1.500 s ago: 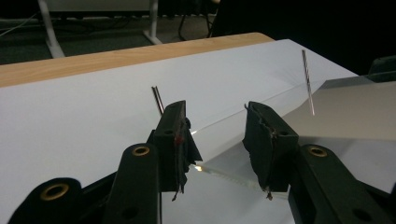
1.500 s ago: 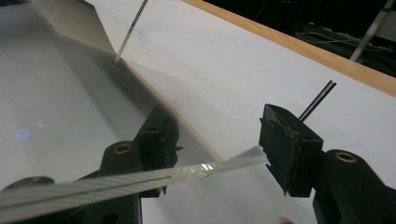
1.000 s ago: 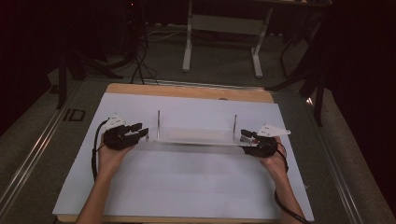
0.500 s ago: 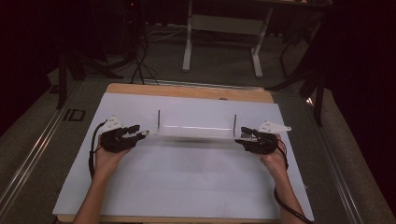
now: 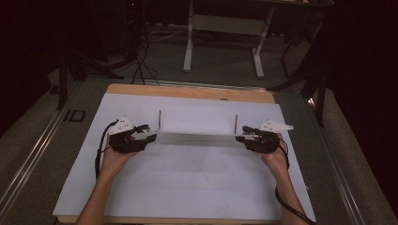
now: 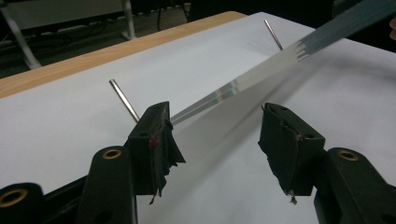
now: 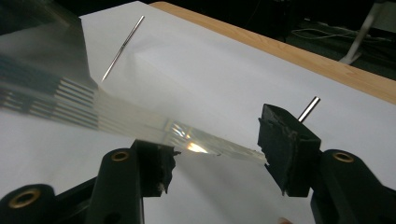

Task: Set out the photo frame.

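I have my left gripper (image 5: 149,135) at centre-left of the high view and my right gripper (image 5: 242,136) at centre-right, both over the white sheet (image 5: 187,187) that covers the wooden table (image 5: 187,91). A long clear strip (image 5: 196,138) spans between them, its long axis running left to right across the frame, roughly level. In the left gripper view the jaws stand spread, the strip's end (image 6: 196,108) touching only the left-hand jaw. In the right gripper view the jaws are also spread; the strip (image 7: 187,137) lies across the gap, its end against the right-hand jaw. Just behind the strip stand two thin metal rods, one at left (image 5: 159,120), one at right (image 5: 235,124). Farther off, a white table frame (image 5: 225,28) sits at upper centre.
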Demonstrator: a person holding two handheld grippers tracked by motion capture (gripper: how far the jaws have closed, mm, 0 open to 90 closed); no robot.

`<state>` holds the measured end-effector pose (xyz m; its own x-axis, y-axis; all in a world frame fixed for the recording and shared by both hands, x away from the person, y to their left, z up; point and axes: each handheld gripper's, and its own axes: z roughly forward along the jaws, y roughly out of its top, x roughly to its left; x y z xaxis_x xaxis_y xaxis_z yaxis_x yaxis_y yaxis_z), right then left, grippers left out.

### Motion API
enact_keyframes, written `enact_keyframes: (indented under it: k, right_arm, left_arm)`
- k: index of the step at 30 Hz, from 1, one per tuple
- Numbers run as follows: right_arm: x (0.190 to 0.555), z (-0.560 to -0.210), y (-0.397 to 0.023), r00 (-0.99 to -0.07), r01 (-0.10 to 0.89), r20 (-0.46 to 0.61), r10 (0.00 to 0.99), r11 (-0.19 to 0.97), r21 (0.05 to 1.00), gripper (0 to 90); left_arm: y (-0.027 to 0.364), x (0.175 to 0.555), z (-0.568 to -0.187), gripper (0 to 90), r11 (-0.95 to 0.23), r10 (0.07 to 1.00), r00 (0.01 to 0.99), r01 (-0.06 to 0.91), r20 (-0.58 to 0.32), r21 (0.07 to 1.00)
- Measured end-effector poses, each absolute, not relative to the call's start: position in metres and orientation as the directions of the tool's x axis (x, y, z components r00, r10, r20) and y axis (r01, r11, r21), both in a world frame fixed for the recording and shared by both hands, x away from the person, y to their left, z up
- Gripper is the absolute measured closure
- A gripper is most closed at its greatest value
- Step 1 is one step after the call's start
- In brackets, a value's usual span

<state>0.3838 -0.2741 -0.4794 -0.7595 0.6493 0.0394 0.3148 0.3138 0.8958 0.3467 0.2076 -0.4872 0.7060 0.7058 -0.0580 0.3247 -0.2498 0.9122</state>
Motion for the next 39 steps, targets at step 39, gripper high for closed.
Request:
enact_keyframes:
  k: [39]
  right_arm:
    - [0.391, -0.477, -0.274, -0.734, 0.317, 0.067, 0.676, 0.255, 0.913, 47.1]
  left_arm:
    - [0.187, 0.367, -0.482, 46.6, -0.229, 0.720, 0.694, 0.255, -0.013, 0.939]
